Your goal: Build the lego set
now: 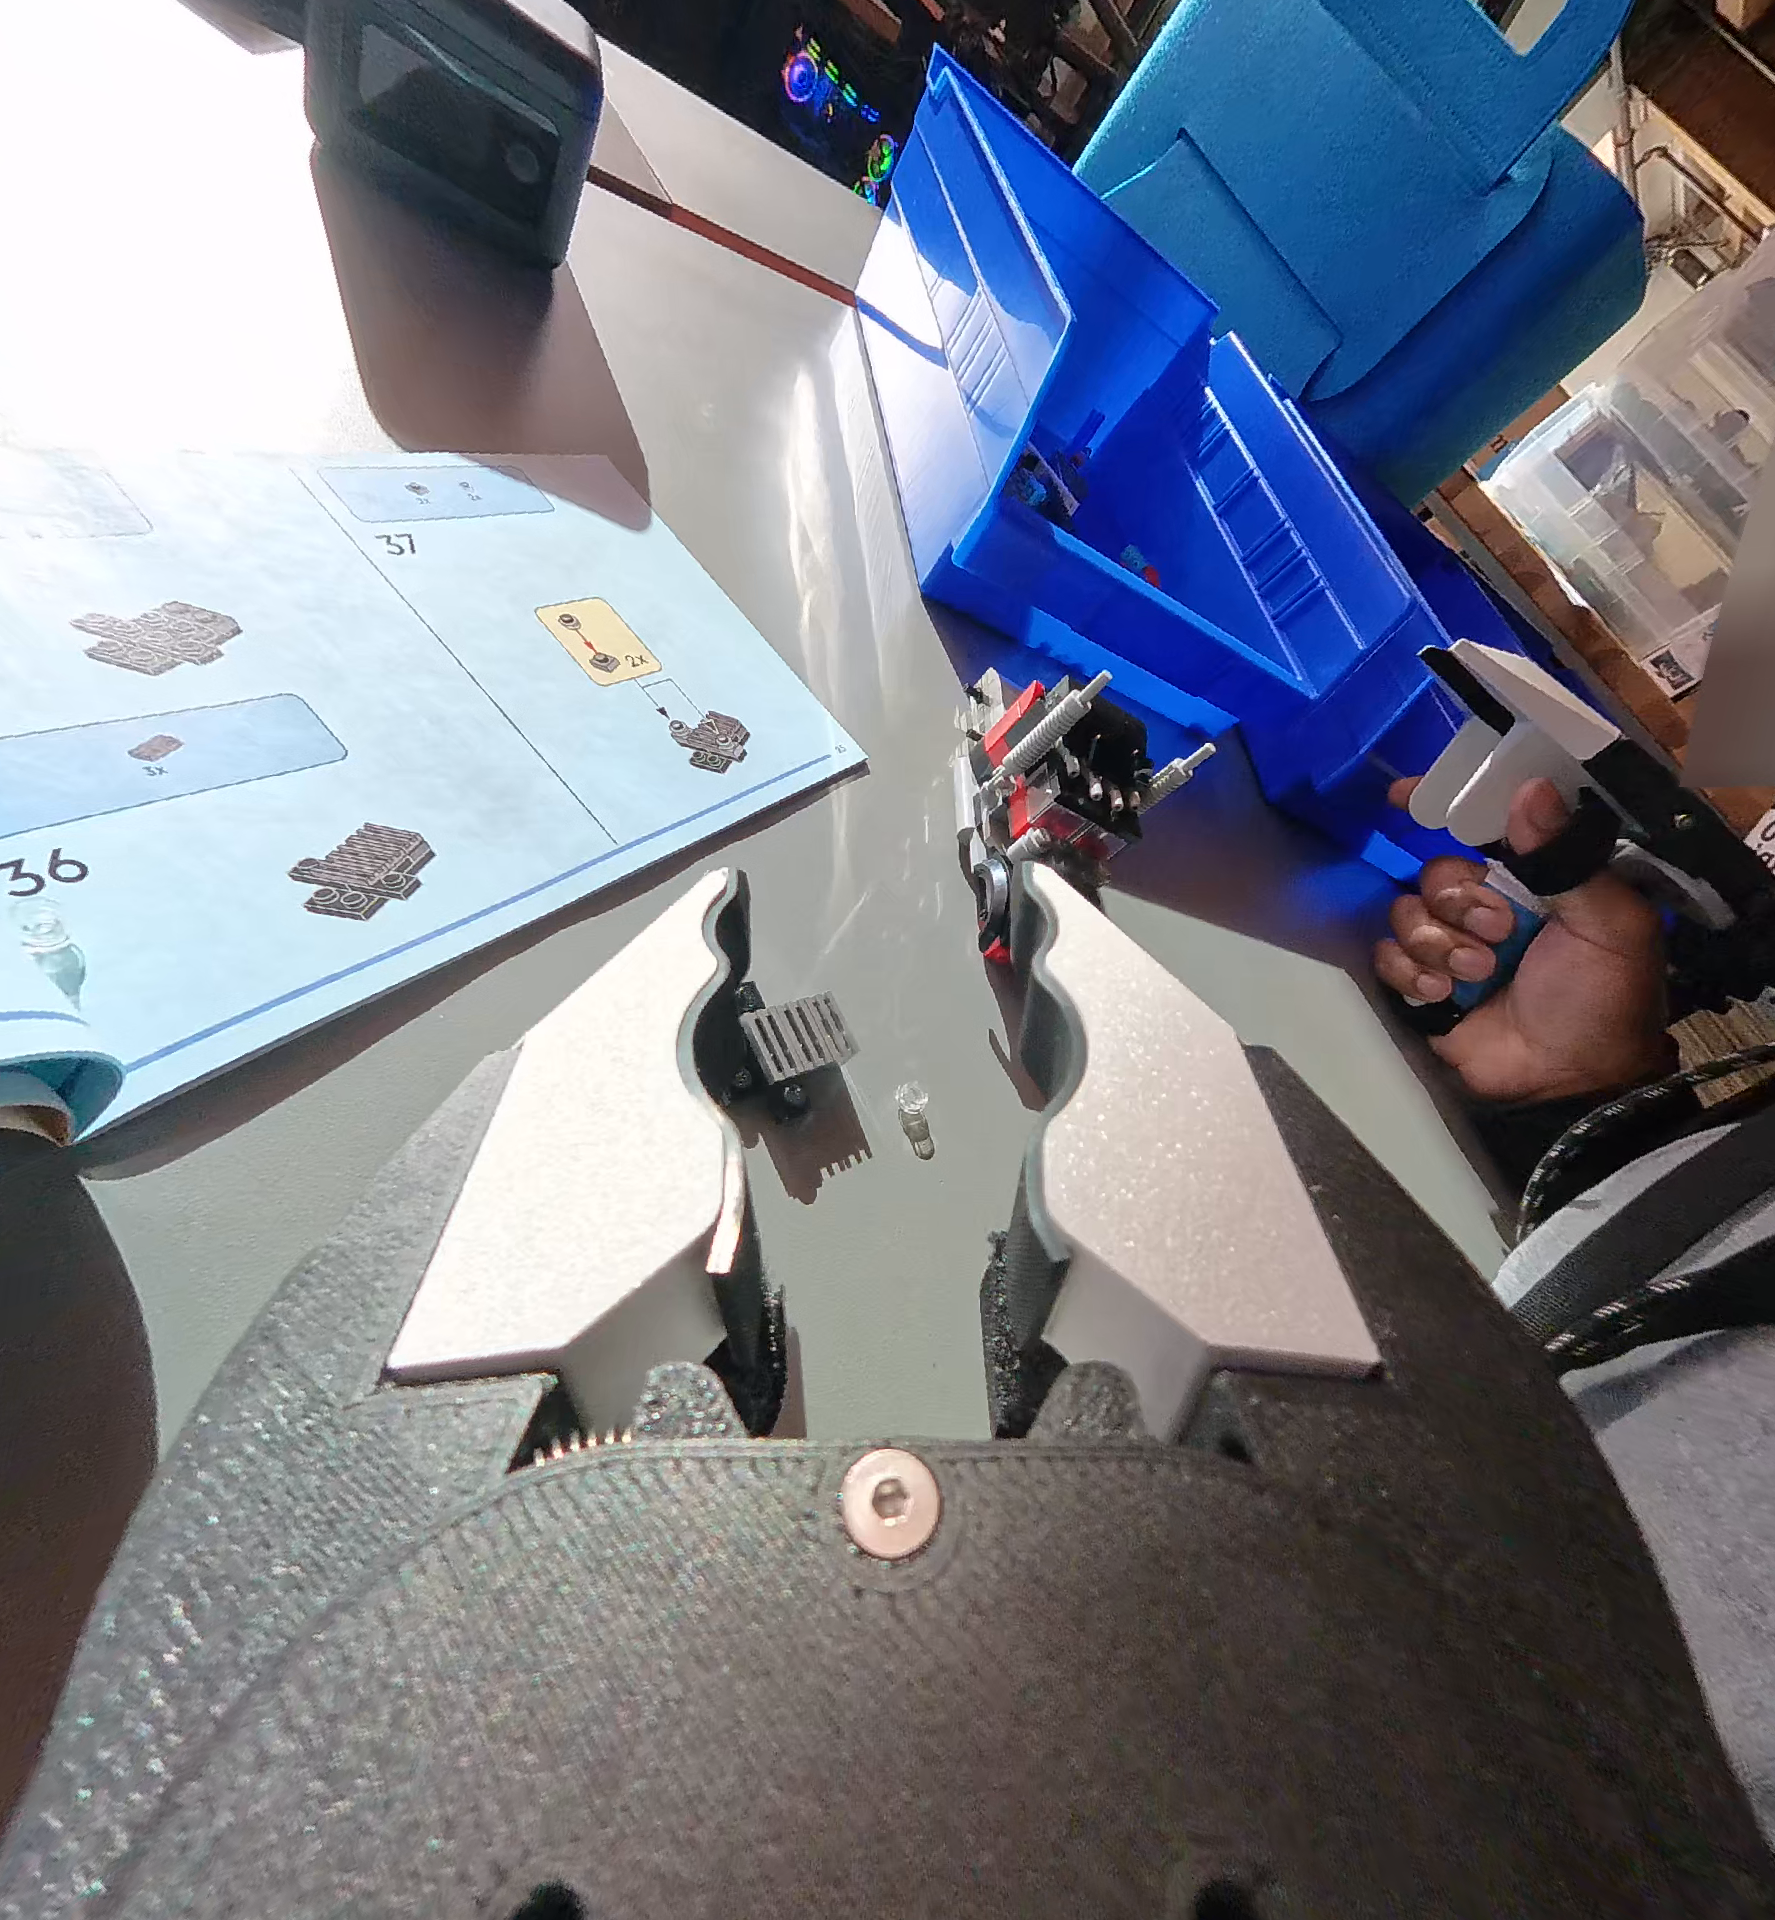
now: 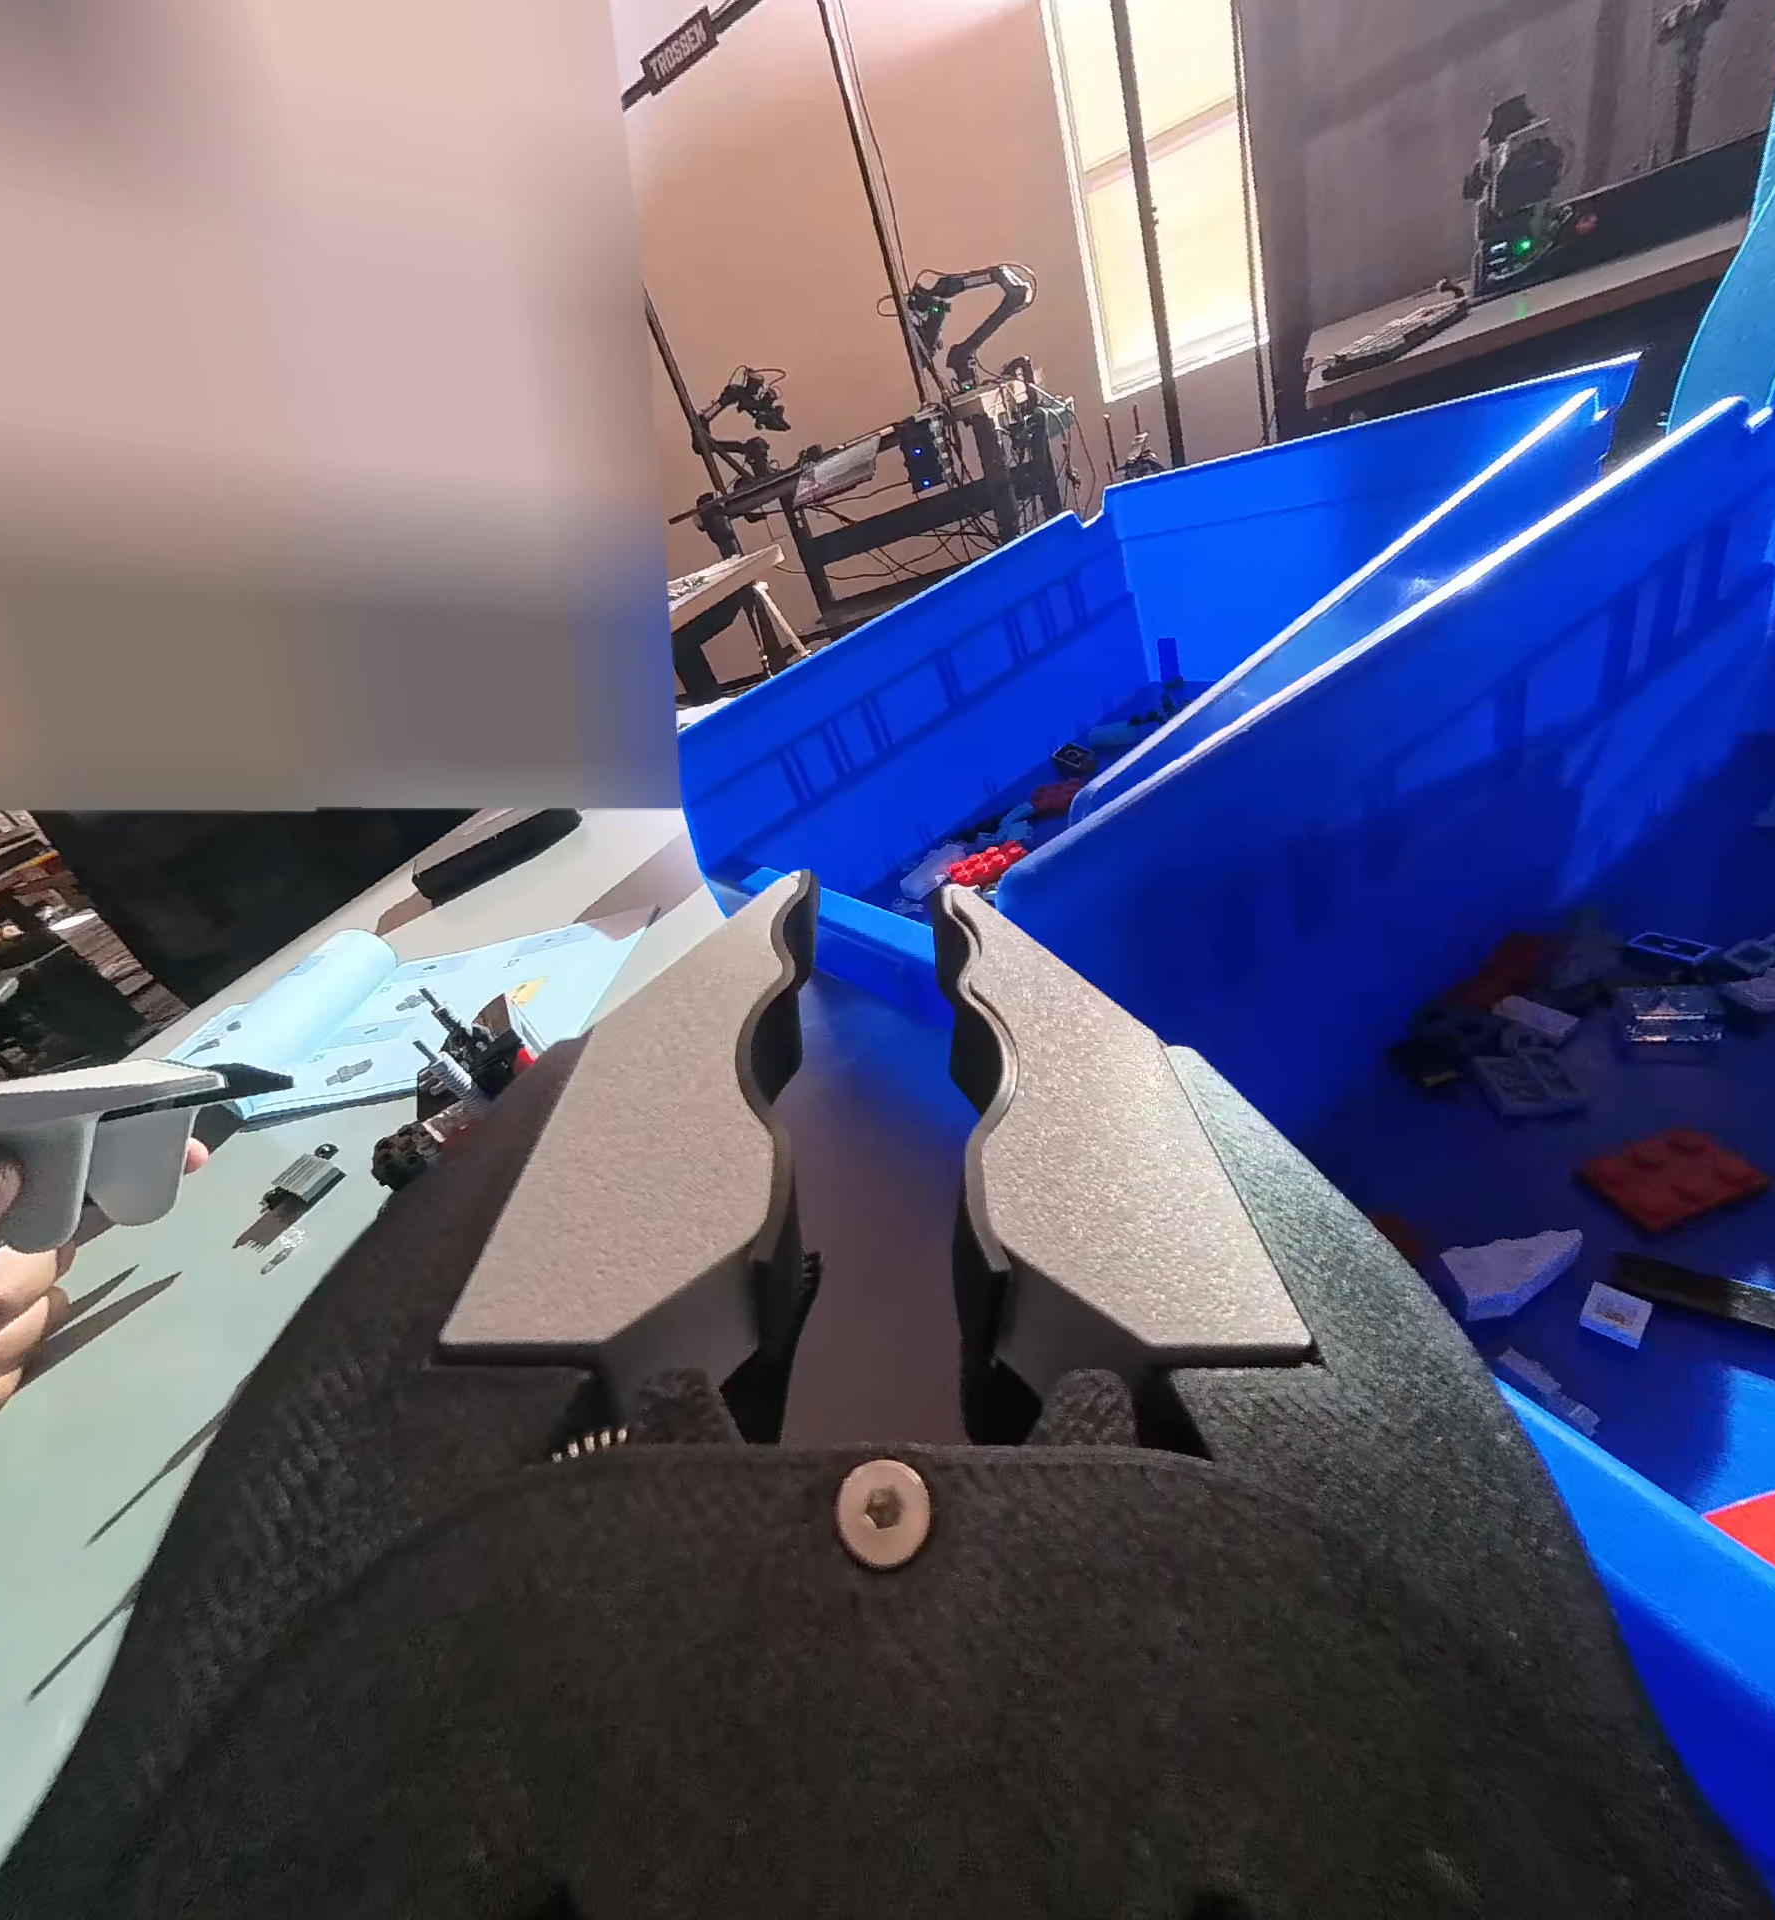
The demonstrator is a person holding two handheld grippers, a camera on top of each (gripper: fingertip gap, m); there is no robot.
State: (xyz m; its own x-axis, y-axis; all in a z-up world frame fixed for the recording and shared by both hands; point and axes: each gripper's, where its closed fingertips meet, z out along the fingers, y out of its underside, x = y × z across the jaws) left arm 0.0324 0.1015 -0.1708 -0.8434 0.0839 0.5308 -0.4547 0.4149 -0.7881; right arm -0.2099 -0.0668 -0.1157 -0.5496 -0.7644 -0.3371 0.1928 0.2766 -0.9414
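My left gripper (image 1: 881,902) is open and empty, low over the table. Between its fingers lie a grey grille piece (image 1: 796,1029) on a small black piece (image 1: 758,1070) and a clear stud piece (image 1: 914,1117). A partly built red, black and grey lego model (image 1: 1054,790) stands just past the right fingertip. My right gripper (image 2: 878,899) is slightly open and empty, pointing at the front edges of two blue bins (image 2: 1226,914). The model (image 2: 478,1049) and grille piece (image 2: 306,1179) also show at the left of the right wrist view.
An open instruction booklet (image 1: 291,727) lies left of the model. The near bin holds several loose bricks, among them a red plate (image 2: 1672,1179); the far bin (image 2: 966,675) holds more. A black device (image 1: 457,114) stands far back. A hand (image 1: 1517,966) holds the right gripper (image 1: 1465,769). Tip to tip, the grippers are about 30 centimetres apart.
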